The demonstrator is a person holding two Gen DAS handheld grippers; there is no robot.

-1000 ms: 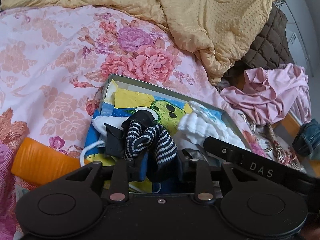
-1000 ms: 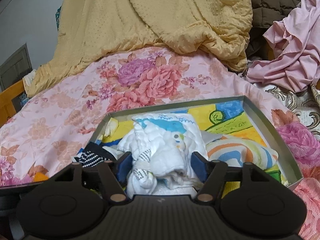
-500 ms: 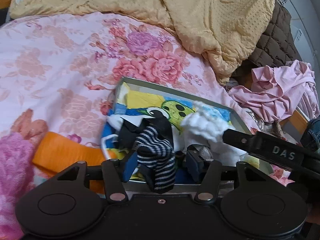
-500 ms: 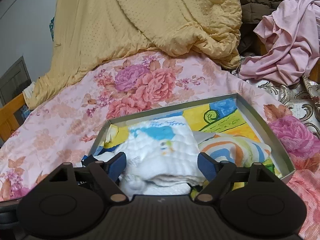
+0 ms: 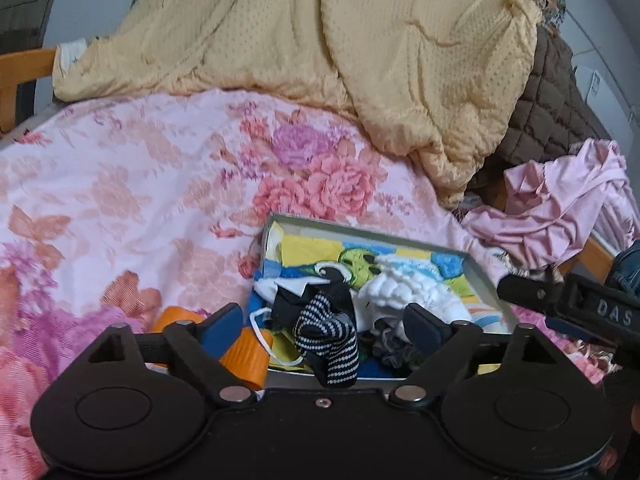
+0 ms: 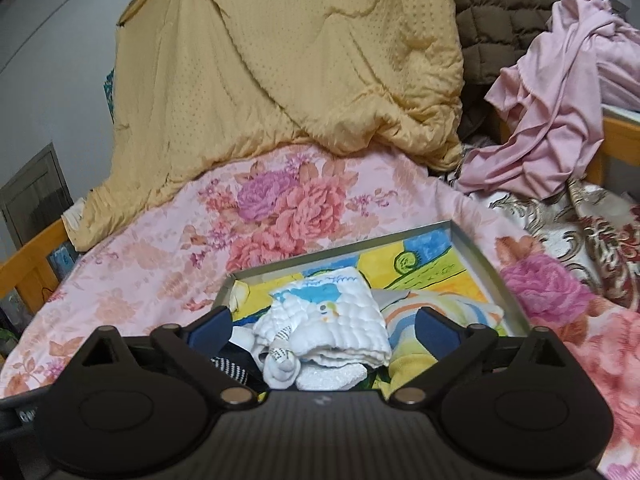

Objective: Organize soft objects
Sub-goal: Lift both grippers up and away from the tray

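Note:
A shallow grey box (image 5: 372, 232) with a cartoon-printed floor lies on the floral bed; it also shows in the right wrist view (image 6: 474, 256). In it lie a black-and-white striped sock (image 5: 330, 340), which hangs over the near rim, a folded white cloth (image 5: 412, 292) (image 6: 340, 320) and a striped orange-and-blue cloth (image 6: 444, 316). My left gripper (image 5: 324, 330) is open just behind the sock and holds nothing. My right gripper (image 6: 324, 328) is open behind the white cloth and holds nothing.
An orange cylinder (image 5: 244, 350) lies left of the box. A yellow quilt (image 5: 360, 52) and a brown quilted blanket (image 5: 556, 100) are piled at the back. Pink clothes (image 5: 560, 208) lie at the right. The floral bedspread (image 5: 120, 200) stretches to the left.
Both grippers opened and drew back. The left let go of the striped sock; the right let go of the white cloth. Both items now rest in the box.

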